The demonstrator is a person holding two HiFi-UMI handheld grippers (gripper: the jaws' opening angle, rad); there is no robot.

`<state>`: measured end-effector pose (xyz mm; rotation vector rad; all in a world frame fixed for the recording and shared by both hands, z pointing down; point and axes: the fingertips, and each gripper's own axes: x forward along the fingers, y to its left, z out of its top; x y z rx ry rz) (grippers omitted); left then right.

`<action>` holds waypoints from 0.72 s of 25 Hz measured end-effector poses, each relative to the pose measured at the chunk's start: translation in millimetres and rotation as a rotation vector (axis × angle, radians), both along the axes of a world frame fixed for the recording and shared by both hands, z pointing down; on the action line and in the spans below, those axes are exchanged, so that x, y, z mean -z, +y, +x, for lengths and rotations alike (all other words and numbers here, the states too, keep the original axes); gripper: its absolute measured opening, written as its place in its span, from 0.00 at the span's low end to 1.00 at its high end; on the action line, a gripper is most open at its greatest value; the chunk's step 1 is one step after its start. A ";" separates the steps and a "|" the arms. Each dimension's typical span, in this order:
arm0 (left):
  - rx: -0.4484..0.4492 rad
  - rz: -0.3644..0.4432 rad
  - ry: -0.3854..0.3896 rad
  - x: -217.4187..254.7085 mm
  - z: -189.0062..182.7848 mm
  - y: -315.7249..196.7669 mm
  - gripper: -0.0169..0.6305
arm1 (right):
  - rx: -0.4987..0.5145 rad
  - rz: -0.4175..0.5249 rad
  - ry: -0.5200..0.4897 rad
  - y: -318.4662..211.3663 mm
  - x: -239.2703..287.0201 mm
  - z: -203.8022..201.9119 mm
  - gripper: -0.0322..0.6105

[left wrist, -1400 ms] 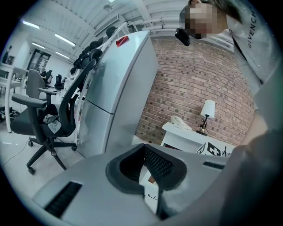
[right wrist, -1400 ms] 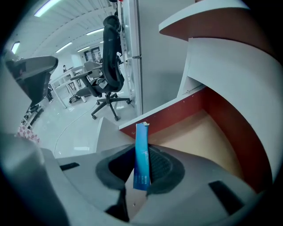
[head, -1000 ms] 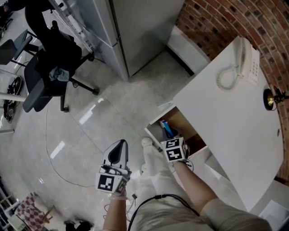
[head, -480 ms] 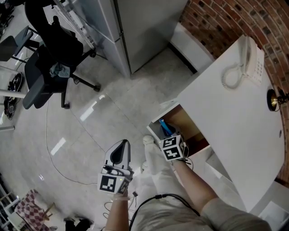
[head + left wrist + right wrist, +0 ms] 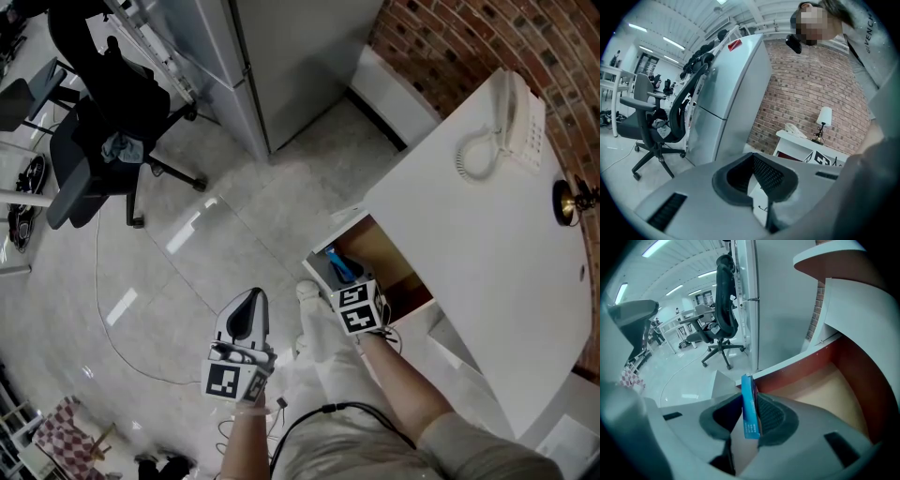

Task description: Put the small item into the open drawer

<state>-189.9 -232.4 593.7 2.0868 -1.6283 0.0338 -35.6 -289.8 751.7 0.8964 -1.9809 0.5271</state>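
In the upper left of the head view a black office chair stands on the pale glossy floor, and a thin cable curves across the tiles below it. A tall grey cabinet fills the top centre. At lower centre-left, the left gripper hangs over bare floor, well apart from the furniture. Its own view shows the jaws drawn nearly together with only a thin slit between the ribbed pads, clasping nothing. Just right of it, beside the person's white shoe, the right gripper reaches to the near left corner of the open drawer. Its jaws are clamped on a small blue box, held upright and edge-on so that its upper end sticks out past the pads. In the right gripper view the drawer's white front edge runs behind the box, and the tan drawer floor with reddish-brown walls opens out at the right of the frame; the box is held at the drawer's edge, not lying inside. Further right, the drawer belongs to a white desk, which carries a white telephone with a coiled cord and, at the far right edge, a brass lamp base. A brick wall runs behind the desk in the upper right.
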 end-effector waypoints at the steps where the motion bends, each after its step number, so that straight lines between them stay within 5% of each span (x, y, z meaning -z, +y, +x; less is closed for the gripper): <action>1: 0.004 -0.006 -0.002 0.0 -0.1 0.1 0.03 | -0.001 0.002 -0.007 0.6 1.5 -1.0 0.21; 18: -0.032 0.056 -0.016 16.5 12.7 6.7 0.03 | -0.033 0.018 -0.115 20.3 26.6 -1.2 0.22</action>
